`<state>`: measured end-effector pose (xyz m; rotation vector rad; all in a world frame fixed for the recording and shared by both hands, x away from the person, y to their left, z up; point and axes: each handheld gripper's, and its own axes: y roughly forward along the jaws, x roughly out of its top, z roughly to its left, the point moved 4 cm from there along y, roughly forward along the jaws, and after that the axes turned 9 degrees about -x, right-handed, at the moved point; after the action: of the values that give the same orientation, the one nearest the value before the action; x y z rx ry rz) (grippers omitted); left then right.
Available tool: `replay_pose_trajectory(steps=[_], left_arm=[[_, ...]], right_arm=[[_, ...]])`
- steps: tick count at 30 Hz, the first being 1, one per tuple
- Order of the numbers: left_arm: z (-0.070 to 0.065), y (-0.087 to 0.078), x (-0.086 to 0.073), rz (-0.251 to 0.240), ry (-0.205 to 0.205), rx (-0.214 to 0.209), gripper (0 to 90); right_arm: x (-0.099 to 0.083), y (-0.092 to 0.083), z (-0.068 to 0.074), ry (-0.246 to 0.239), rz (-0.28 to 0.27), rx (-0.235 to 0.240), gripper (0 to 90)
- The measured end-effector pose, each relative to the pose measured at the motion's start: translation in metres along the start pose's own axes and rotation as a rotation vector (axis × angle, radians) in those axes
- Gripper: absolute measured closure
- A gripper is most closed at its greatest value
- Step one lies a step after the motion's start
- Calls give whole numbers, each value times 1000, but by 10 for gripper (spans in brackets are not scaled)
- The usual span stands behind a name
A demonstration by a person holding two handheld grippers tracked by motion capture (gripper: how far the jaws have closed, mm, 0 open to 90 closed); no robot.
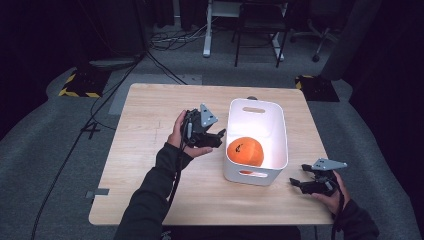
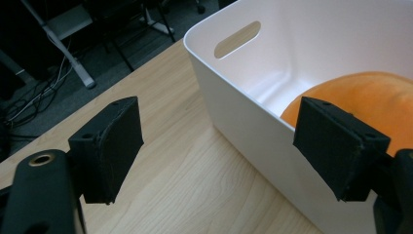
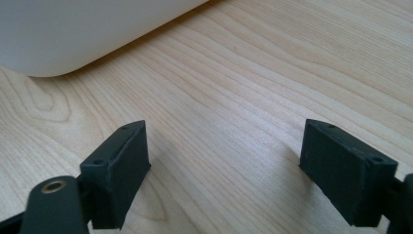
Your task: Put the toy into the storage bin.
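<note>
Orange ball point(image 1: 245, 151) in bin point(image 1: 280, 130), beside left fingers point(image 1: 219, 134).

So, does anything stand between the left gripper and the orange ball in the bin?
Yes: the white bin's near wall. The left gripper, jaws open, sits outside it, and the orange ball lies inside, reachable over the rim.

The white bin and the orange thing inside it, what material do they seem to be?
White bin: probably plastic, smooth and slightly glossy, with moulded rounded corners and cut-out handles. Orange thing: likely soft fabric or plush, matte and rounded; cannot be sure.
</note>
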<state>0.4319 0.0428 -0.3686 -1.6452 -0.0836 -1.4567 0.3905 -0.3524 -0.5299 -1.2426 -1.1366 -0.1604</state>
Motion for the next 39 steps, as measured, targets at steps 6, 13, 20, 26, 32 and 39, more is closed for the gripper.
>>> replay_pose_trajectory(steps=[6, 13, 20, 26, 32, 39], left_arm=[[3, -2, -9, 18, -6, 14, 183], [6, -2, -21, 37, -18, 15, 178], [8, -5, -30, 57, -6, 26, 176], [12, -10, -39, 72, -8, 28, 175], [13, -12, -45, 85, -14, 40, 168], [13, -14, -57, 137, 23, 56, 169]], right_arm=[[0, 0, 0, 0, 0, 0, 182], [0, 0, 0, 0, 0, 0, 182], [0, 0, 0, 0, 0, 0, 182], [0, 0, 0, 1, 0, 0, 182], [0, 0, 0, 0, 0, 0, 182], [0, 0, 0, 0, 0, 0, 182]])
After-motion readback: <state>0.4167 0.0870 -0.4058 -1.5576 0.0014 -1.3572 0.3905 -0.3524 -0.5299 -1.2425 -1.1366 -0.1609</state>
